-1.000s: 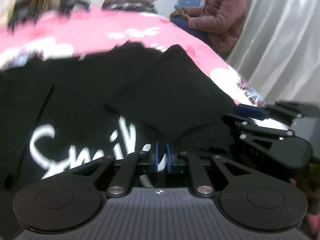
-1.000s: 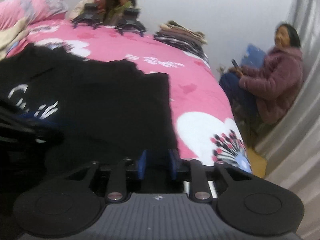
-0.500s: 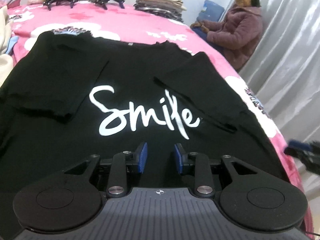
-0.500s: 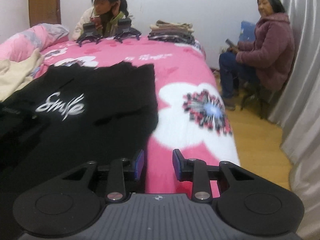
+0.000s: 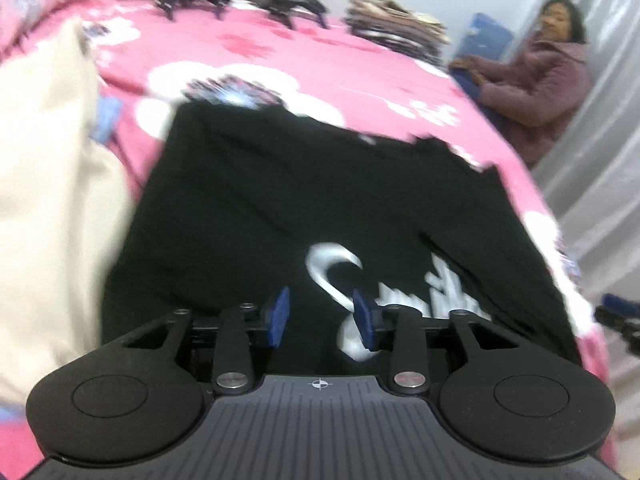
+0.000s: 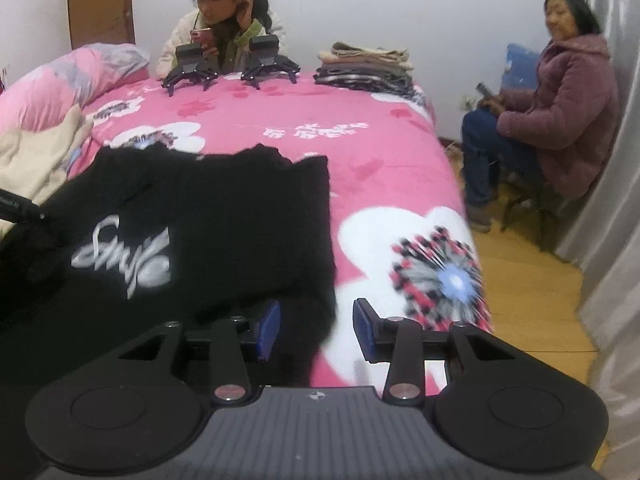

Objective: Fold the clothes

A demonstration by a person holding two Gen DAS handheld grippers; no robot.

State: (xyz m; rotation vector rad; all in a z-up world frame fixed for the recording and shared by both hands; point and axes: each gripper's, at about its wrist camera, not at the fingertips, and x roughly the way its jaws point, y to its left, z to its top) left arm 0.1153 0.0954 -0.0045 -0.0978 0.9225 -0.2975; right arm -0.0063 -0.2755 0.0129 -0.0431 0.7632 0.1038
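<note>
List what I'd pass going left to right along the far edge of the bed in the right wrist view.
Pink pillow → woman with phone behind two spare black tongs → stack of folded clothes → seated woman in mauve jacket.

The pink flowered bed (image 6: 384, 152) carries a black shirt (image 6: 240, 208), cream cloth (image 6: 36, 156), folded clothes (image 6: 366, 66) and two spare grippers (image 6: 230, 62).

Cream cloth pile (image 5: 48, 208) blocks left; rt bedspread (image 6: 400, 184) free.
</note>
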